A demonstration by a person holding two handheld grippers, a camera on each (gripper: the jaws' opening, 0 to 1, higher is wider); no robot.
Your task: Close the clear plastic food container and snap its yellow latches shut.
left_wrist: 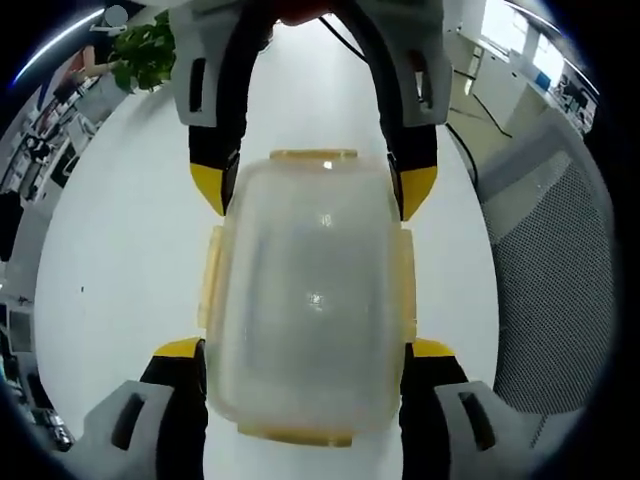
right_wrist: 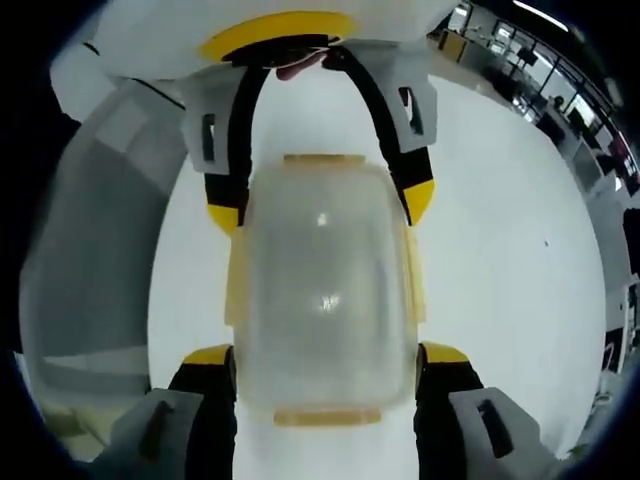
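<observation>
Right now the white table (left_wrist: 130, 260) takes up most of what I can see, a broad pale surface running off toward an office with desks and windows at the far edges. Beside the table stands a grey mesh-backed chair (left_wrist: 560, 290), off to the right in the left gripper view and on the left in the right gripper view.

On the table, in the middle of it all, sits the clear plastic food container (left_wrist: 308, 300), lid on, its cloudy top catching small glints of ceiling light. It lies lengthwise between the two grippers, which face each other from opposite ends.

The left gripper (left_wrist: 305, 350) has its yellow-tipped jaws set on either side of the container's near end, close against its walls; the jaws stand wide, as wide as the box, though I cannot tell whether they press it or merely flank it. The right gripper (right_wrist: 325, 355) does the same at the other end, its jaws spread to the width of the box and just beside its sides. Each gripper shows at the top of the other's view, straddling the far end.

Smaller still are the yellow latches (left_wrist: 209, 280): one on each long side and one at each short end, all lying flat against the container's rim.

A leafy green plant (left_wrist: 148, 52) stands at the table's far edge.
</observation>
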